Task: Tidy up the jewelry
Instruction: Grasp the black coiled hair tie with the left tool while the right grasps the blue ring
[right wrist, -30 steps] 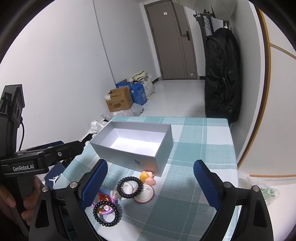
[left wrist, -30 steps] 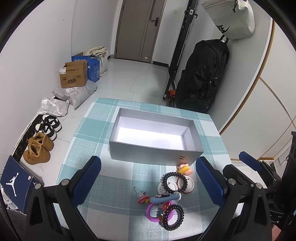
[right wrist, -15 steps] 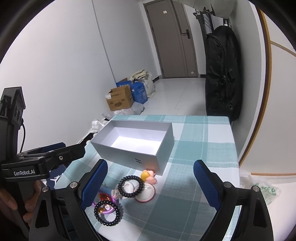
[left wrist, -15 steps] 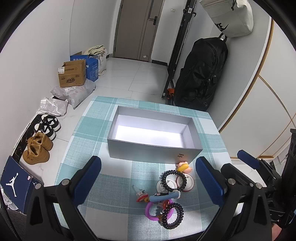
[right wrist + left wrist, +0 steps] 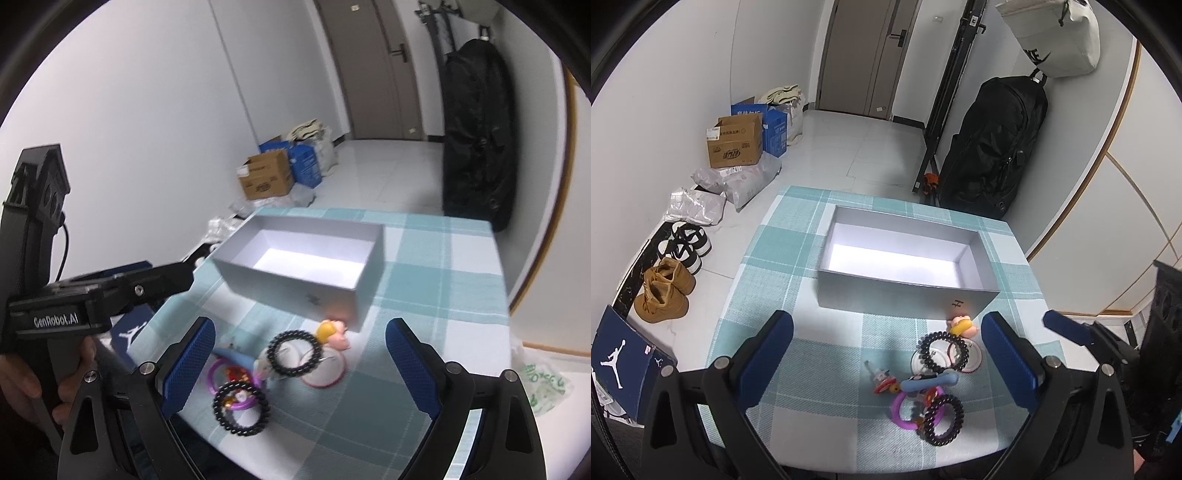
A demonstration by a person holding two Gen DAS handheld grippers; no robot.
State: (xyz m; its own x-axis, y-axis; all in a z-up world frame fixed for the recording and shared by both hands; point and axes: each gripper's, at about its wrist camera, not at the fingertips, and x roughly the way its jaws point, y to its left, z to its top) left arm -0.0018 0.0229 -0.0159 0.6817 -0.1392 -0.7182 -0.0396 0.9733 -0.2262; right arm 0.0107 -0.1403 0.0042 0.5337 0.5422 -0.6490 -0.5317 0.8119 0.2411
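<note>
An open, empty grey box (image 5: 886, 299) stands mid-table on the teal checked cloth (image 5: 768, 258). In front of it lies a jewelry pile: two black coil hair ties (image 5: 942, 352) (image 5: 942, 415), a purple ring (image 5: 899, 408), a blue clip (image 5: 929, 382), a pink and yellow figure (image 5: 962, 325) and a red-rimmed round badge (image 5: 973, 360). My left gripper (image 5: 886, 354) hovers open above the near side of the pile. My right gripper (image 5: 299, 365) is open over the same pile, with a black hair tie (image 5: 295, 352) between its fingers. Neither holds anything.
A person's hand (image 5: 22, 376) holds the left gripper's handle (image 5: 55, 317) at the left of the right wrist view. Off the table are shoes (image 5: 661, 291), cardboard boxes (image 5: 735, 144), a black backpack (image 5: 993, 147) and a plastic bag (image 5: 543, 384).
The right gripper has swung toward the pile, which now sits centred between its fingers; its view is blurred. The left gripper has shifted only slightly. Both stay open.
</note>
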